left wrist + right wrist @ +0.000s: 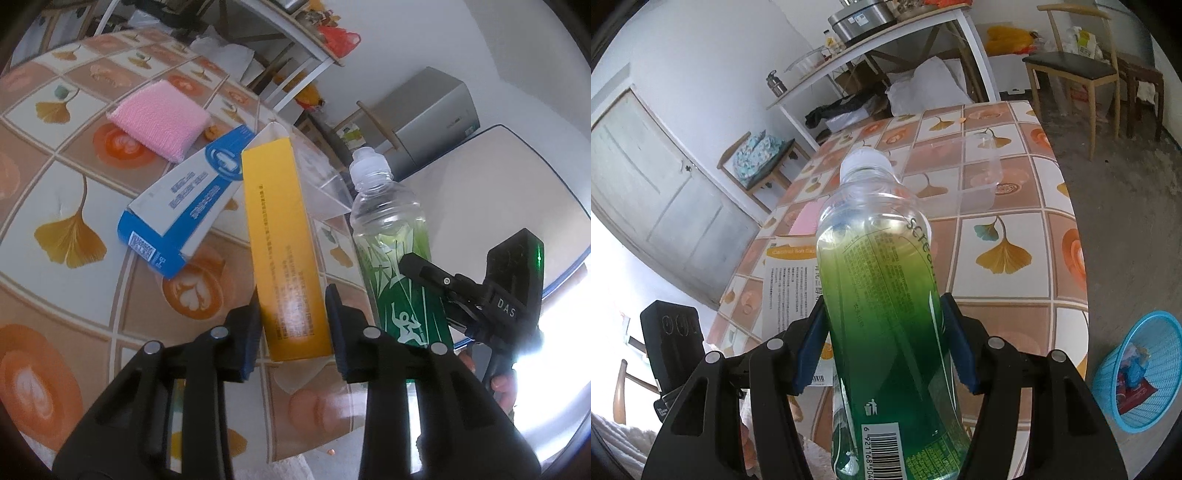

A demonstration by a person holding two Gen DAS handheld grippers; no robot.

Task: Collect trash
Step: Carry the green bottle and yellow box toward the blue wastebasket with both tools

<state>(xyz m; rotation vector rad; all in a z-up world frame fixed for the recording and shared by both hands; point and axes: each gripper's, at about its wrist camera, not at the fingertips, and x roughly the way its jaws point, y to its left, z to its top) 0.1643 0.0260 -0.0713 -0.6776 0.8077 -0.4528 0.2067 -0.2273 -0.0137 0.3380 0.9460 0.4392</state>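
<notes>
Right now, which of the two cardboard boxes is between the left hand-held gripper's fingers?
The yellow box, standing between the left hand-held gripper; the blue box lies apart on the table, untouched.

A long yellow cardboard box (286,251); a blue-and-white carton (181,206); a pink textured sponge (160,120); a clear plastic bottle with a green-fading label (886,295); a table (1008,229) tiled with orange coffee-cup and ginkgo-leaf squares; a blue mesh basket (1141,369).
</notes>
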